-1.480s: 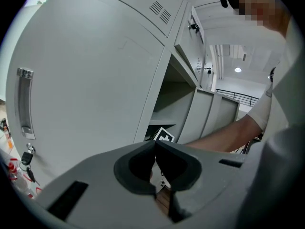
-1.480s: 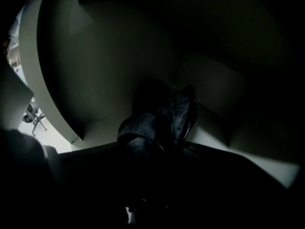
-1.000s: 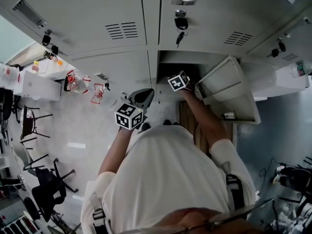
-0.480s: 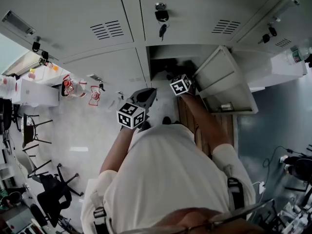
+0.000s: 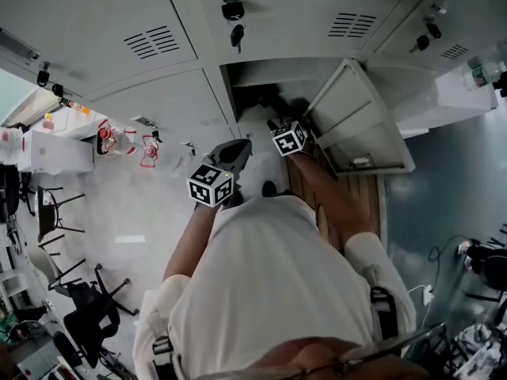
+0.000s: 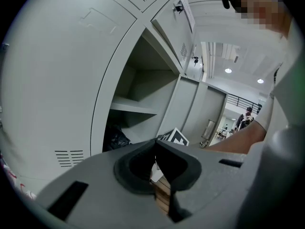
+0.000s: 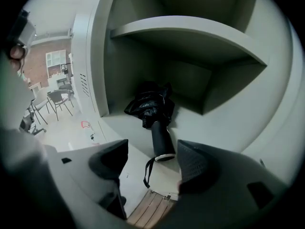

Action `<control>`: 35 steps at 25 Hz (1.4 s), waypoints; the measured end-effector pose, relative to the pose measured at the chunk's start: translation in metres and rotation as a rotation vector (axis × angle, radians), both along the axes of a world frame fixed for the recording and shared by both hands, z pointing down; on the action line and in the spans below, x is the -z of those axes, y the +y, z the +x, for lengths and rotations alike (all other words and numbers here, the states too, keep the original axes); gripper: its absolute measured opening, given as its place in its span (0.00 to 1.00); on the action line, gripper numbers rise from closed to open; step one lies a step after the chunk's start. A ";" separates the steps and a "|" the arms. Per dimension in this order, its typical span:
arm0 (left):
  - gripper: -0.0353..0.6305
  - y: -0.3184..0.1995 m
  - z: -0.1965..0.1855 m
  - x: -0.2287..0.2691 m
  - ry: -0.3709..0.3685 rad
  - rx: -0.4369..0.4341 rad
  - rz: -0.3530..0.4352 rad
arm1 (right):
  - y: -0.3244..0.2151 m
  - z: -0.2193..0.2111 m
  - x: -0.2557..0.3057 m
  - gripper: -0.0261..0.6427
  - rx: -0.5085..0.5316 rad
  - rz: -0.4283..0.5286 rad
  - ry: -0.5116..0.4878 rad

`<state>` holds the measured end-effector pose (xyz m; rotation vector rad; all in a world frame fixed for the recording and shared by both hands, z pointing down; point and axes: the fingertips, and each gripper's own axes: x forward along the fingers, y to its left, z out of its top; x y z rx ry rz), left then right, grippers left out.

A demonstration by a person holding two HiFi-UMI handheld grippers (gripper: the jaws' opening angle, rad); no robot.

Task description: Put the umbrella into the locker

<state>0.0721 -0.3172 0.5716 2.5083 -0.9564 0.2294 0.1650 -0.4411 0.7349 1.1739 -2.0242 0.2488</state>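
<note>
The black folded umbrella [image 7: 153, 109] lies on the floor of the open locker [image 5: 261, 85], under its shelf [image 7: 190, 30]. The handle end points outward and the strap hangs over the locker's front edge. My right gripper [image 7: 151, 159] hovers just outside the opening in front of the handle. Its jaws are closing, still apart, with nothing gripped between them. In the head view it [image 5: 279, 125] sits at the locker mouth. My left gripper [image 6: 156, 149] is shut and empty, held to the left of the opening [image 5: 230, 157]. The umbrella [image 6: 114, 140] shows dark inside.
The locker door [image 5: 356, 121] stands swung open to the right. Keys [image 5: 234, 13] hang on the shut locker above. A wooden strip [image 5: 305, 188] lies at the locker's foot. Chairs [image 5: 55, 204] and red items [image 5: 119, 137] stand off to the left.
My right gripper has drawn back from the locker opening, so the dark umbrella inside now shows beyond it. The left gripper shifted slightly along with it.
</note>
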 end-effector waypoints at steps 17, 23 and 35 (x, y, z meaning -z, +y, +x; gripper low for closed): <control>0.06 0.014 0.020 -0.011 -0.008 0.023 -0.023 | 0.016 0.016 -0.008 0.38 -0.011 0.029 0.001; 0.06 0.015 0.014 -0.020 -0.011 0.074 -0.043 | 0.005 0.022 -0.006 0.26 -0.079 0.067 -0.036; 0.06 0.014 0.005 -0.028 0.001 0.181 -0.049 | -0.003 -0.023 -0.007 0.26 0.060 0.074 -0.099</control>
